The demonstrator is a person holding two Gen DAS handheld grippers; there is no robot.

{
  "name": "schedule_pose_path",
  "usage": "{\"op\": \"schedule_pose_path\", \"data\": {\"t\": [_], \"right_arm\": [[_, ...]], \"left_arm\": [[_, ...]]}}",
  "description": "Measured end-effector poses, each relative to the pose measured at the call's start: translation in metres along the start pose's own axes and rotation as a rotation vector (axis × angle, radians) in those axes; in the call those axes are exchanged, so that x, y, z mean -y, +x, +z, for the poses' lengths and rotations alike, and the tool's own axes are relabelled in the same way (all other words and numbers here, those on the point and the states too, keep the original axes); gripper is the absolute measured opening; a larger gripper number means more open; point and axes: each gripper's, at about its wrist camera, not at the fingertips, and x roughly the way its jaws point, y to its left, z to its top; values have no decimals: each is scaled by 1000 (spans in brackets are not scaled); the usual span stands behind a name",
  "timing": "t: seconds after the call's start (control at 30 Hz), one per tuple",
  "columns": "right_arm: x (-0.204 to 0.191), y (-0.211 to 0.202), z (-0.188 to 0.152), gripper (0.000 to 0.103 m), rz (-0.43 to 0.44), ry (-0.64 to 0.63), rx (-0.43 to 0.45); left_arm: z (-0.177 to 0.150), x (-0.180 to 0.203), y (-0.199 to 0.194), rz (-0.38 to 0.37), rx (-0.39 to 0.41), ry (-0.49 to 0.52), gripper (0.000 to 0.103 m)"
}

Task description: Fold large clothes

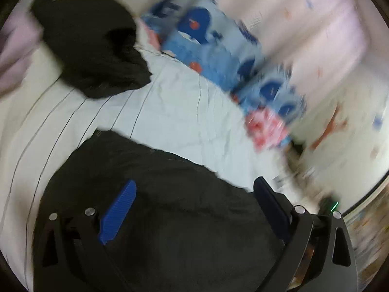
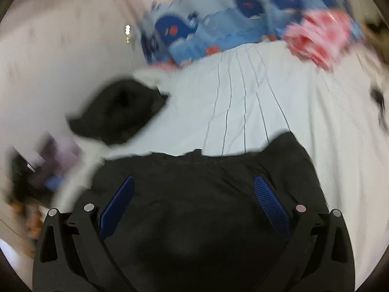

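Hovering both tools over the dark garment right now, nothing gripped.

Left to right in the left wrist view: a second black garment sits bunched at the far left of the bed, well apart from the one under you. Blue cartoon-print bedding with a pink patch runs along the far edge; a pale curtain hangs behind it.

Left hand-held gripper: fingers wide apart, cloth below them, no pinch. Right hand-held gripper: same, spread wide over the garment, empty. Whether the pads touch the fabric I can't tell; both views are smeared.

Garment lies spread on the near part of the striped sheet, top edge roughly straight in the right wrist view, directly beneath both tools.

Risks, my read:
- Picture is blurred, so you may be moving fast. Close now and you'll likely grab a random layer, not an edge or corner.
- Black on black hides seams and folds; easy to pinch two layers and drag the whole piece.
- Snagging the sheet with the cloth would skew any fold.

Count: two hand-held grippers, two black garments, one bed, one patterned bedding bundle, one curtain.
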Motion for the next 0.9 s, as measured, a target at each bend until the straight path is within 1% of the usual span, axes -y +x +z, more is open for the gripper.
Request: {"op": "schedule_pose_path", "data": {"t": [0.03, 0.07, 0.1, 0.13, 0.17, 0.23, 0.3, 0.33, 0.37, 0.4, 0.47, 0.5, 0.53, 0.57, 0.6, 0.63, 0.67, 0.7, 0.77, 0.8, 0.83, 0.9], "right_arm": [[-4, 27, -2, 95, -45, -22, -39], [-1, 61, -7, 95, -83, -24, -100], [5, 84, -13, 95, -82, -4, -135], [12, 97, -14, 95, -62, 37, -145], [20, 104, -14, 95, -61, 73, -139], [20, 113, -10, 95, -82, 66, -175], [14, 105, -5, 95, -96, 27, -186], [13, 95, -5, 95, -98, 8, -162], [11, 85, -1, 95, -100, -4, -126], [15, 74, 5, 95, -119, -5, -83], [26, 63, 11, 95, -159, 18, -33], [37, 64, 11, 95, -186, 45, -26], [46, 70, 7, 95, -208, 62, -40], [61, 85, -7, 95, -238, 82, -87], [73, 98, -21, 95, -222, 113, -135], [79, 101, -29, 95, -180, 145, -137], [83, 98, -34, 95, -155, 171, -122], [82, 98, -34, 95, -162, 154, -131], [77, 95, -30, 95, -182, 115, -159], [71, 84, -28, 95, -190, 90, -154], [65, 70, -26, 95, -175, 72, -126], [48, 23, -32, 95, -155, 5, -18]], "left_arm": [[-2, 5, 22, 40, -27, 40, 92], [-4, 5, 45, 84, -61, 60, 92], [-9, -8, 82, 133, -132, 41, 91], [-14, -19, 99, 132, -155, 12, 90], [-17, -25, 106, 136, -155, -2, 90], [-14, -31, 112, 164, -160, -14, 90], [-13, -25, 100, 209, -164, 10, 88], [-12, -16, 90, 234, -138, 40, 88], [-10, -8, 83, 243, -115, 63, 88], [-7, -1, 66, 272, -64, 110, 88], [-4, 3, 49, 330, 7, 145, 88], [-6, 0, 43, 351, 28, 152, 88], [-7, -8, 44, 374, 29, 150, 88], [-14, -22, 50, 407, 7, 138, 88], [-20, -33, 55, 416, -21, 115, 88], [-27, -46, 60, 395, -49, 69, 88], [-32, -52, 61, 365, -48, 36, 88], [-37, -49, 58, 390, -26, 59, 88], [-39, -37, 52, 435, -9, 112, 88], [-42, -30, 44, 454, 14, 143, 88], [-45, -22, 34, 459, 40, 171, 88], [-54, -6, 12, 476, 101, 232, 88]]}}
